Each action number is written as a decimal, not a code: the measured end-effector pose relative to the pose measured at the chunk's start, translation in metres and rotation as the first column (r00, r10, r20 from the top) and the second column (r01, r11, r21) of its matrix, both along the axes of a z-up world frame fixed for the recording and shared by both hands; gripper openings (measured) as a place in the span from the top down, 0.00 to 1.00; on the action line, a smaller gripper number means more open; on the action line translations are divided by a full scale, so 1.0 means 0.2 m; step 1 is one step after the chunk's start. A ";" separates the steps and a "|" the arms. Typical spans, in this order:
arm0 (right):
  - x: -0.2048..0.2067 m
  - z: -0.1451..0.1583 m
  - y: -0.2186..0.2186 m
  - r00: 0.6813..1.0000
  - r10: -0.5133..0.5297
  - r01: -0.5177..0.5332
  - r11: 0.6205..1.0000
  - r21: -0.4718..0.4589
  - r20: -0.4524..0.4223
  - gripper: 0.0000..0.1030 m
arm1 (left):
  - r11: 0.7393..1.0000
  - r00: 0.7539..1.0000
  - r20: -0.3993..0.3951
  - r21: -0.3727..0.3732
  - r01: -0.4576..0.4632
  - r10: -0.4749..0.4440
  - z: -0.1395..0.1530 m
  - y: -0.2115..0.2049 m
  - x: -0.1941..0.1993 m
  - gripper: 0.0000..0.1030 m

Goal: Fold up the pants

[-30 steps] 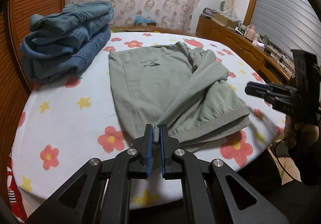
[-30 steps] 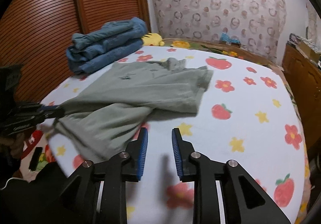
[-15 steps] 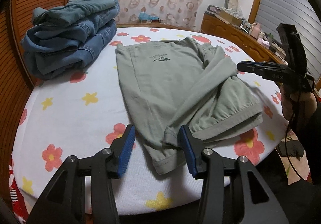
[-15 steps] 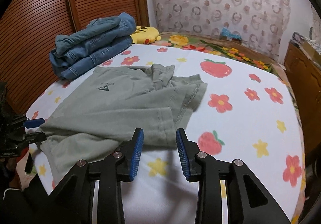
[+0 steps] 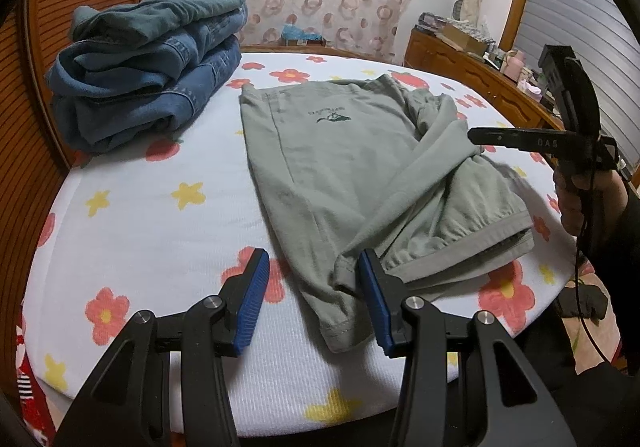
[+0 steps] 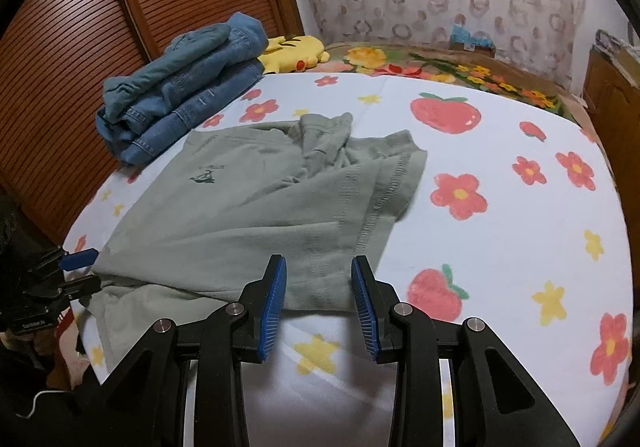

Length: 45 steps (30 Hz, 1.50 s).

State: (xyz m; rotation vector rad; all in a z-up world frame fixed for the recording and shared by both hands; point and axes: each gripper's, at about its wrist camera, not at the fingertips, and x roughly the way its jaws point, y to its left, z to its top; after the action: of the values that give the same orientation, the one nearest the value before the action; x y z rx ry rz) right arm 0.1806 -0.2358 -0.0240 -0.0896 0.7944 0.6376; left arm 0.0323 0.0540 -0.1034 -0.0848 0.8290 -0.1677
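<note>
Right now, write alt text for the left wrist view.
The left gripper is open, its blue pads either side of a cuff of sage-green cotton pants lying half folded on a flower-print bed sheet. Folded blue denim jeans are stacked far left.

"DAS" on right gripper (image 5: 496, 137)

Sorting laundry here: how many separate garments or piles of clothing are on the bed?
2: green pants spread mid-bed, and a folded denim stack at the far left corner. The number of pieces in that stack can't be told.
</note>
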 end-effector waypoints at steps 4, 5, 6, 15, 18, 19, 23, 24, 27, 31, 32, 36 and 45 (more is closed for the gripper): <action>0.02 -0.01 0.00 1.000 -0.001 0.001 1.000 -0.004 -0.013 0.66 | 1.000 1.000 0.005 0.007 0.003 -0.003 -0.01 0.00 0.00 0.54; 0.01 -0.01 0.01 1.000 0.003 -0.003 1.000 -0.005 -0.016 0.66 | 1.000 1.000 0.006 0.009 0.003 -0.003 -0.01 -0.01 0.00 0.54; 0.00 -0.01 0.01 1.000 0.010 -0.010 1.000 -0.006 -0.017 0.66 | 1.000 1.000 0.007 0.010 0.003 -0.003 -0.01 -0.01 0.00 0.54; -0.01 0.00 0.03 0.999 0.041 -0.041 0.999 0.009 -0.009 0.89 | 1.000 1.000 0.011 0.014 0.003 -0.003 -0.01 -0.01 0.01 0.54; -0.04 0.05 0.03 0.998 0.040 -0.041 0.999 0.022 0.038 0.94 | 1.000 1.000 0.014 0.012 -0.001 0.000 0.00 -0.01 0.00 0.54; -0.04 0.08 0.03 0.998 0.036 -0.038 0.999 0.030 0.055 0.94 | 1.000 1.000 0.014 0.007 -0.003 0.003 0.00 -0.01 0.00 0.54; -0.03 0.17 0.06 0.993 0.040 -0.044 0.998 0.040 0.113 0.95 | 1.000 1.000 0.017 -0.013 -0.008 0.008 0.00 0.00 0.00 0.54; -0.02 0.19 0.08 0.991 0.043 -0.048 0.998 0.035 0.128 0.95 | 1.000 1.000 0.018 -0.018 -0.009 0.009 0.00 0.00 0.00 0.54; 0.01 0.25 0.17 0.986 0.069 -0.072 0.997 0.014 0.155 0.95 | 1.000 1.000 0.025 -0.025 -0.011 0.012 0.00 0.01 -0.01 0.54; 0.06 0.28 0.32 0.976 0.119 -0.119 0.993 -0.013 0.181 0.95 | 1.000 0.999 0.036 -0.022 -0.013 0.014 0.02 0.03 -0.02 0.54; 0.07 0.28 0.36 0.973 0.132 -0.130 0.991 -0.019 0.188 0.95 | 1.000 0.999 0.039 -0.021 -0.014 0.014 0.02 0.04 -0.02 0.54; 0.11 0.30 0.55 0.957 0.190 -0.184 0.982 -0.046 0.218 0.95 | 1.000 0.999 0.049 -0.026 -0.011 0.013 0.03 0.07 -0.03 0.57; 0.21 0.27 0.77 0.933 0.249 -0.229 0.968 -0.107 0.259 0.95 | 0.998 0.999 0.047 -0.051 0.024 -0.022 0.03 0.11 -0.04 0.74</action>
State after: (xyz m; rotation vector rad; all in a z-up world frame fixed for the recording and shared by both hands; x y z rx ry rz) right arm 0.2227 -0.0817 0.0304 -0.3408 0.5452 0.8064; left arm 0.0240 0.0767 -0.0984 -0.1198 0.7793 -0.2122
